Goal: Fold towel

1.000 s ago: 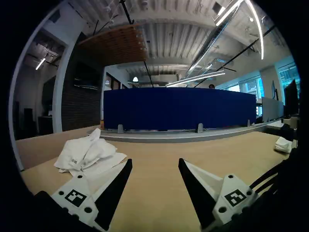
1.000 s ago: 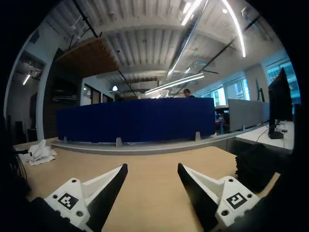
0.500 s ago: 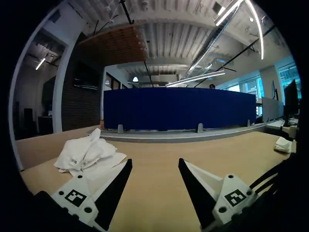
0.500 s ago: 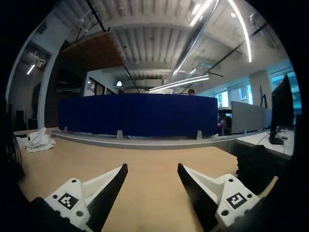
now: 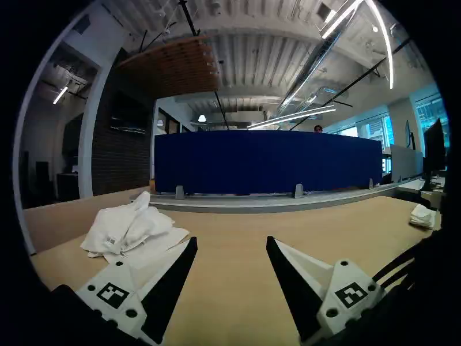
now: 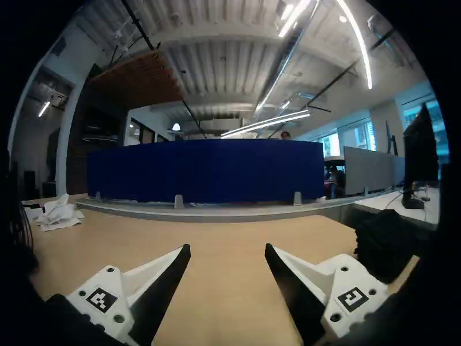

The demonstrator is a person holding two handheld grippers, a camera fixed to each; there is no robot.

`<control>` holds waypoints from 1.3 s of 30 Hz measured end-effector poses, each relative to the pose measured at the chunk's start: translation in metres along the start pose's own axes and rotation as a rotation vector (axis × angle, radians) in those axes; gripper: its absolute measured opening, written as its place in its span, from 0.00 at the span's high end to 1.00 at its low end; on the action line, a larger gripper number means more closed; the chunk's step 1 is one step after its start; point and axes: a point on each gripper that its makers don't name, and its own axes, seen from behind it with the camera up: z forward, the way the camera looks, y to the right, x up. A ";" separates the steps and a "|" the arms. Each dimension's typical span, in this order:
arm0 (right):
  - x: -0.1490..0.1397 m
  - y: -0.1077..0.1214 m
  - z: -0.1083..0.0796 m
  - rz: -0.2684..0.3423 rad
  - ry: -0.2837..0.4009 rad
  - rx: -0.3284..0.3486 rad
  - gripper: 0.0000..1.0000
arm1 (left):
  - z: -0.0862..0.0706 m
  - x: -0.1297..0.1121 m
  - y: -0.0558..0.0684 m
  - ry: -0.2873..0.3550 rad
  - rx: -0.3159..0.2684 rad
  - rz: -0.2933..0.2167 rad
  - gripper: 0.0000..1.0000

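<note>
A crumpled white towel (image 5: 129,230) lies in a heap on the wooden table (image 5: 242,230), just beyond my left gripper's left finger. My left gripper (image 5: 230,245) stands open low over the table with nothing between its fingers. In the right gripper view the same white towel (image 6: 57,215) is small at the far left of the table (image 6: 225,242). My right gripper (image 6: 227,251) is also open and empty, over bare wood well to the right of the towel.
A blue divider screen (image 5: 259,161) runs along the table's far edge. A small white cloth (image 5: 423,216) lies far right in the left gripper view. A dark folded pile (image 6: 386,245) sits at the table's right end, with a monitor (image 6: 418,155) on the neighbouring desk.
The right gripper view has shifted slightly, tilting up and then settling; the towel stays at its far left. The left gripper has not moved. Both stay open.
</note>
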 end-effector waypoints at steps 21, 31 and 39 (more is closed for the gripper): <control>-0.004 -0.004 -0.001 -0.009 0.002 0.001 0.00 | 0.000 0.000 0.000 0.000 0.000 0.000 0.12; -0.005 -0.003 -0.002 -0.017 0.001 -0.001 0.00 | -0.001 0.000 0.000 0.000 0.000 0.000 0.12; -0.007 -0.002 -0.001 -0.018 0.000 -0.004 0.00 | -0.001 0.000 0.000 0.000 0.000 0.000 0.12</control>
